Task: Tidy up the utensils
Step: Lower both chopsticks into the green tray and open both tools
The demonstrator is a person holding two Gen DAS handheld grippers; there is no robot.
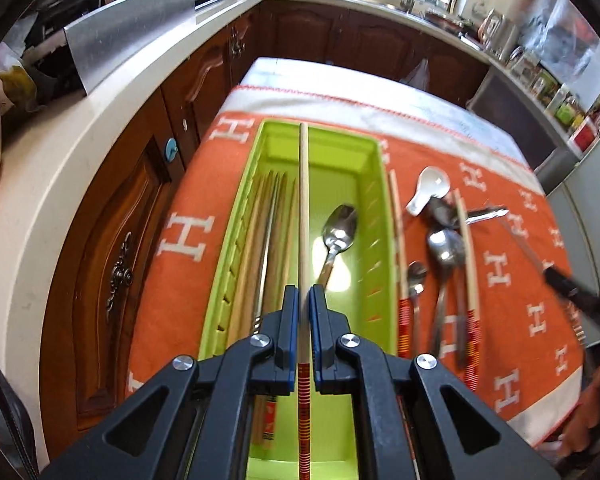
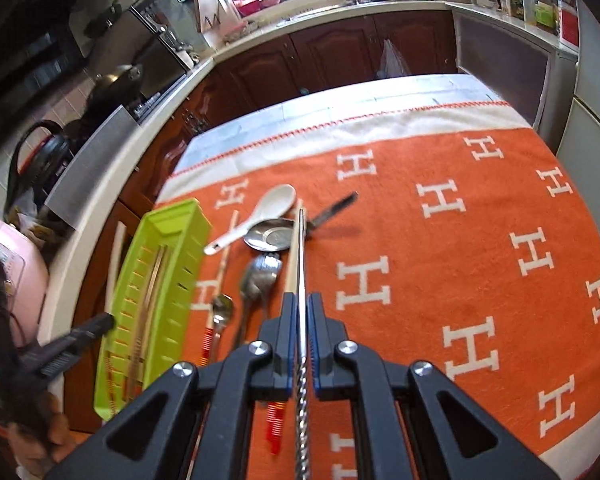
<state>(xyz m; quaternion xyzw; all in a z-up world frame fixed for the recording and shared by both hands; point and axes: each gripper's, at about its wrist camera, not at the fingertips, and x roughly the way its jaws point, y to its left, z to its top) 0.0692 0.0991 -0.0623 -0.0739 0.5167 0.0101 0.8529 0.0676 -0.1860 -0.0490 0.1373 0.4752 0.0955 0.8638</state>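
Both grippers clamp thin sticks: left gripper (image 1: 304, 300) a chopstick (image 1: 304, 200) over the tray (image 1: 374, 184); right gripper (image 2: 302, 308) a metal chopstick (image 2: 300, 248); either could swivel and miss.

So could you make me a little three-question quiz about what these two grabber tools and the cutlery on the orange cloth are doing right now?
1. True or false: the left gripper is shut on a wooden chopstick above the green tray.
2. What does the right gripper hold? A) white ceramic spoon B) metal chopstick C) small teaspoon
3. Fill in: the only spoon already lying in the tray is made of ____.

Key
1. True.
2. B, the metal chopstick; the white ceramic spoon lies on the orange cloth.
3. Metal: the metal spoon lies beside the chopsticks already in the tray.
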